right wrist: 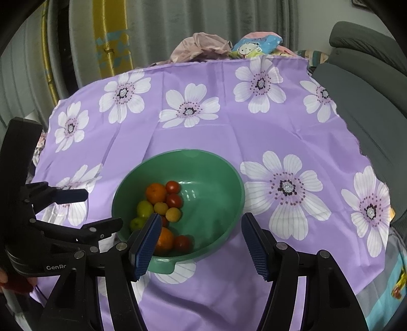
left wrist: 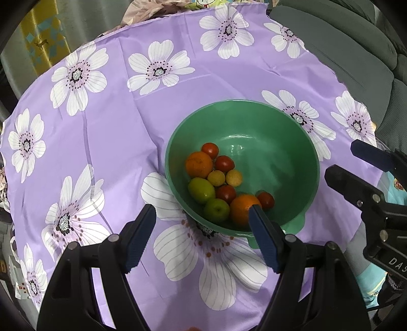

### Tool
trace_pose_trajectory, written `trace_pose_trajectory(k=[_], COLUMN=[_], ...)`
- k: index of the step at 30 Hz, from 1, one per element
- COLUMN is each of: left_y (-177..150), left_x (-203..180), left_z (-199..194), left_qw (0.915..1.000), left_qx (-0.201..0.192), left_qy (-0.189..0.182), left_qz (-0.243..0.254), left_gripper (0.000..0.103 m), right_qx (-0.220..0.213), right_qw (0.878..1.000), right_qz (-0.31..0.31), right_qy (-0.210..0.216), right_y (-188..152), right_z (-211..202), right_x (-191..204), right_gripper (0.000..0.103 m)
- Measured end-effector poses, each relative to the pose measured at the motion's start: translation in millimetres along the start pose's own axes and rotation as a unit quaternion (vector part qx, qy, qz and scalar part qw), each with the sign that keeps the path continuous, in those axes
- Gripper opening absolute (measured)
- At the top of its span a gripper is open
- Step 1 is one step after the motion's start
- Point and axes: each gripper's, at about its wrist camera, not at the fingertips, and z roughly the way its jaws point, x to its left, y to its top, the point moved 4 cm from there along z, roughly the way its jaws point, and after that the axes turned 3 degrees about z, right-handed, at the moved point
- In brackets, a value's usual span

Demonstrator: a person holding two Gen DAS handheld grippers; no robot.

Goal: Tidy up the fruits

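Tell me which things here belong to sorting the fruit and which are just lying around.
Part of the job: green bowl, two oranges, four red tomatoes, two green fruits, two yellow fruits.

Just lying about: flowered purple cloth, crumpled fabrics, grey sofa, curtain.

My left gripper [left wrist: 202,216] points steeply down, jaws spread wide, nothing between the blue pads [left wrist: 138,242]. My right gripper [right wrist: 201,226] tilts down less, jaws apart and empty too. Both sit side by side, near each other; my fingertips [right wrist: 3,276] show at the left gripper's handle.
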Motion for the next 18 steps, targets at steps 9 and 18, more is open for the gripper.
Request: trace_pose_trajectory(k=[9, 18], left_y=[3.3, 4.0], left_x=[-0.4, 0.1], left_z=[-3.1, -3.6], left_qw=[1.0000, 1.0000], left_qx=[-0.005, -0.007], left_qy=[0.005, 0.006], left_qz=[0.001, 0.001], left_gripper=[0.076, 0.076], right_qx=[-0.001, -0.002], right_qw=[1.000, 1.000], right_qz=[-0.010, -0.011], right_qy=[0.000, 0.000], right_y=[3.4, 3.4], right_z=[-0.4, -0.3], right_x=[3.8, 4.7], right_gripper=[0.066, 0.066])
